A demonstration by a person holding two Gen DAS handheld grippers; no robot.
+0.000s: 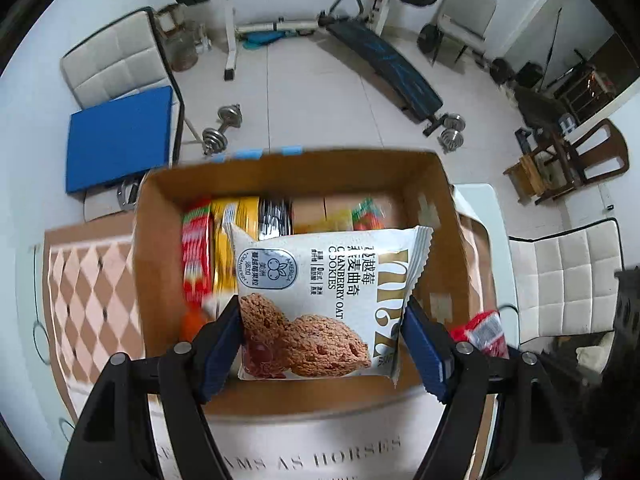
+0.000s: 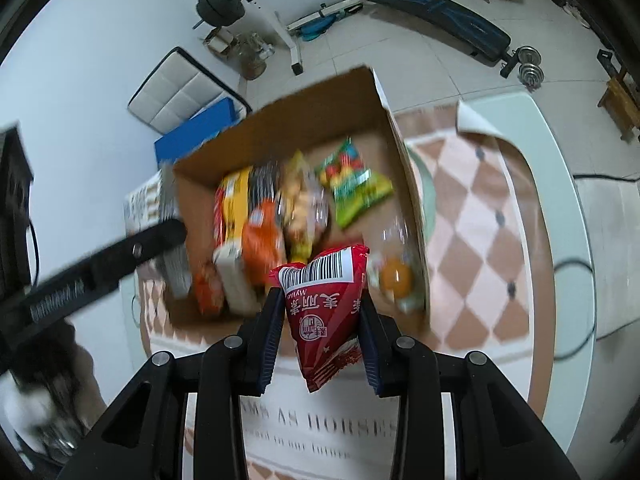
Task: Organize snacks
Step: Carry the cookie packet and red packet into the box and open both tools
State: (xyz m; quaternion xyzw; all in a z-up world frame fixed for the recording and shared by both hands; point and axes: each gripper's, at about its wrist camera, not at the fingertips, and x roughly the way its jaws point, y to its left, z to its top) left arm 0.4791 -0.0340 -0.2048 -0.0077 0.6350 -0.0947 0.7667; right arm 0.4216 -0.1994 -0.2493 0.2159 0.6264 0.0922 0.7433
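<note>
In the left wrist view my left gripper is shut on a white cranberry oat cookies packet, held above an open cardboard box. Several snack packets stand in a row along the box's far side. In the right wrist view my right gripper is shut on a red snack packet with a barcode, held above the near edge of the cardboard box. Loose snack packets lie inside it. The left gripper's black arm shows at left. The red packet also shows at the right in the left wrist view.
The box sits on a diamond-patterned mat over a white table. Beyond the table are white padded chairs, a blue pad, dumbbells and a weight bench on the tiled floor.
</note>
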